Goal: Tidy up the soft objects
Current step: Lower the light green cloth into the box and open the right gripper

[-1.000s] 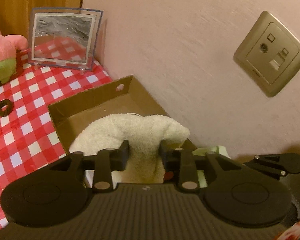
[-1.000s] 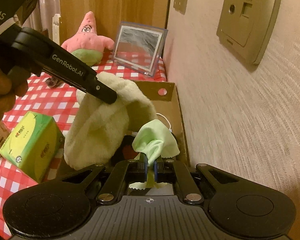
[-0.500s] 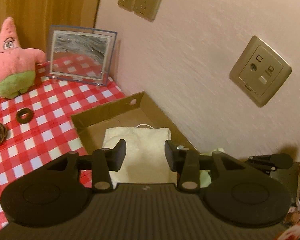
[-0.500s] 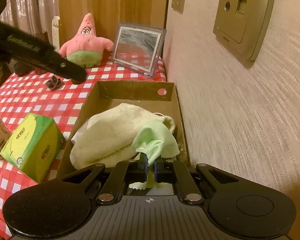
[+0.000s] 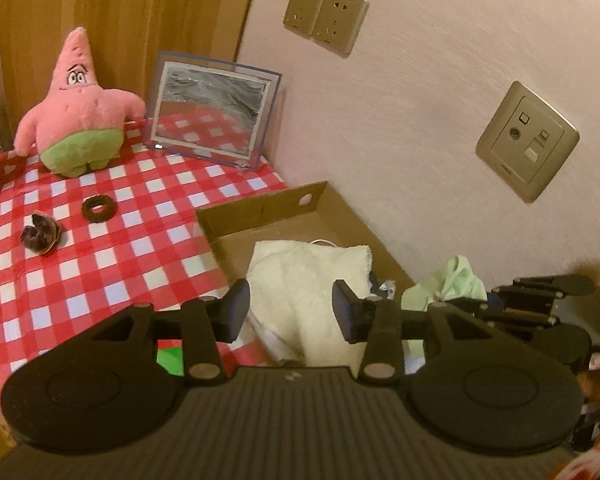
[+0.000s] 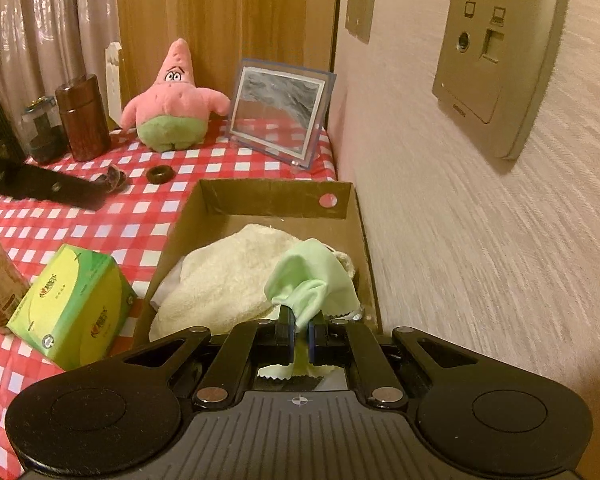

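Surface: a table under a red-and-white checked cloth [image 6: 100, 216] stood against a textured wall [image 6: 480, 240] with socket plates.
Left gripper [image 5: 290, 310]: its jaws were opening, nothing between the pads, above the cream towel [image 5: 312, 280].
Right gripper [image 6: 299, 338]: pinched tight on a pale green cloth [image 6: 312, 284], whose bunched top stood above the fingers.
Towel: fluffy, loosely folded, lying in the cardboard box [image 6: 276, 196].
Box: open-topped, against the wall; the towel filled its near half.
Nearby: a green tissue pack [image 6: 72, 308] just left of the box; a pink star plush [image 6: 172, 108] sat at the back.
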Demonstrator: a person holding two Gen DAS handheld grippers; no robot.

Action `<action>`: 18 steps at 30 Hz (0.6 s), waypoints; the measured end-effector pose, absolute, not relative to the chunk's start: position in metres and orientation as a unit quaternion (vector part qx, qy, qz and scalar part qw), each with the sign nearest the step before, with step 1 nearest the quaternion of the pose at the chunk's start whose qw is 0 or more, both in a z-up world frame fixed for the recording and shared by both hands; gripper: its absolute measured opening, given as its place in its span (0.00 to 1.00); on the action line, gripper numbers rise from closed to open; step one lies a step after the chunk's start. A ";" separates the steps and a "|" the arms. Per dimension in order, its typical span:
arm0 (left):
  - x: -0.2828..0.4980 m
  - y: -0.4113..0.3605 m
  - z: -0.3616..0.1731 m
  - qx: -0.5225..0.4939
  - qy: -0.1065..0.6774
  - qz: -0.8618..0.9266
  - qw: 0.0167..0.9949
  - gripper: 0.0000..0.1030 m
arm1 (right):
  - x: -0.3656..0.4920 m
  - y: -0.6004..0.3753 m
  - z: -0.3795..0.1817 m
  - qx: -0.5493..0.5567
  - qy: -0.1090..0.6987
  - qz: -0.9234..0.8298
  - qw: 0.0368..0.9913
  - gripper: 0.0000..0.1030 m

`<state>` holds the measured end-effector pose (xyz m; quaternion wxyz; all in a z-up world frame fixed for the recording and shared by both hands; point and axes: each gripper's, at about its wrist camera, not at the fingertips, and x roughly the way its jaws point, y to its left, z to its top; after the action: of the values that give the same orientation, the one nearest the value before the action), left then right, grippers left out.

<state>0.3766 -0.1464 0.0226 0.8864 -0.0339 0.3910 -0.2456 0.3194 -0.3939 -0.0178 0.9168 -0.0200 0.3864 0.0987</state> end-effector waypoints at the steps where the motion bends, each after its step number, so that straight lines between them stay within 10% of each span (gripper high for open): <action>1: 0.375 -0.145 0.022 -0.034 0.391 -0.245 0.887 0.40 | 0.321 -0.394 -0.019 -0.017 0.387 0.099 0.917 0.06; 7: 0.369 -0.140 0.018 -0.032 0.386 -0.242 0.890 0.44 | 0.330 -0.387 -0.030 -0.016 0.404 0.117 0.907 0.08; 11: 0.366 -0.137 0.016 -0.031 0.385 -0.240 0.891 0.47 | 0.326 -0.385 -0.034 -0.012 0.402 0.114 0.908 0.58; 18: 0.358 -0.126 0.022 -0.036 0.379 -0.231 0.895 0.50 | 0.316 -0.381 -0.029 -0.019 0.401 0.125 0.907 0.60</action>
<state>0.3583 -0.1258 0.0219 0.8952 -0.0355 0.3793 -0.2314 0.3156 -0.3810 -0.0290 0.9073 -0.0193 0.4012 0.1248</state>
